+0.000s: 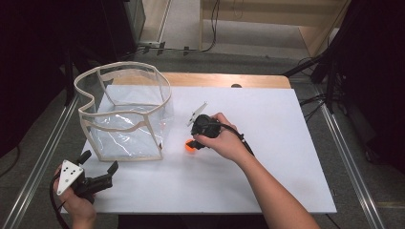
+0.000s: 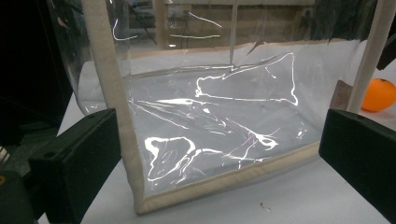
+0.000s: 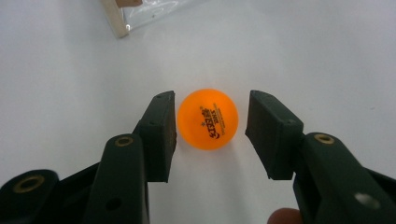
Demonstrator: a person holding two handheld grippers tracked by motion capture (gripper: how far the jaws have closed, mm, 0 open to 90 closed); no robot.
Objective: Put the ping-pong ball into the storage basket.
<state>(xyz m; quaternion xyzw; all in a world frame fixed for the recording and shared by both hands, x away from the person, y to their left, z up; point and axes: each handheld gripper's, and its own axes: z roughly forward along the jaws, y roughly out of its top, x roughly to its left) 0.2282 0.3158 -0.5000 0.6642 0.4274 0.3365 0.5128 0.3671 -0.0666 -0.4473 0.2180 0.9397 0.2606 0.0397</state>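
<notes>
An orange ping-pong ball [image 1: 190, 147] [image 3: 208, 119] lies on the white tabletop [image 1: 272, 162], just right of a clear plastic bag with beige trim [image 1: 125, 119]. My right gripper [image 1: 193, 144] [image 3: 211, 105] is down at the ball, open. One jaw stands on each side of it, and a small gap shows at the right jaw. My left gripper [image 1: 100, 161] [image 2: 217, 154] is held open near the table's front left corner, facing the bag [image 2: 210, 116]. The ball [image 2: 379, 94] shows past the bag's right edge.
The bag stands upright with its top open at the table's left; its near corner [image 3: 116, 18] lies just beyond the ball. A wooden table edge [image 1: 215, 78] runs behind the white sheet. Metal rails [image 1: 43, 152] flank the table. Cables [image 1: 310, 102] lie at the right.
</notes>
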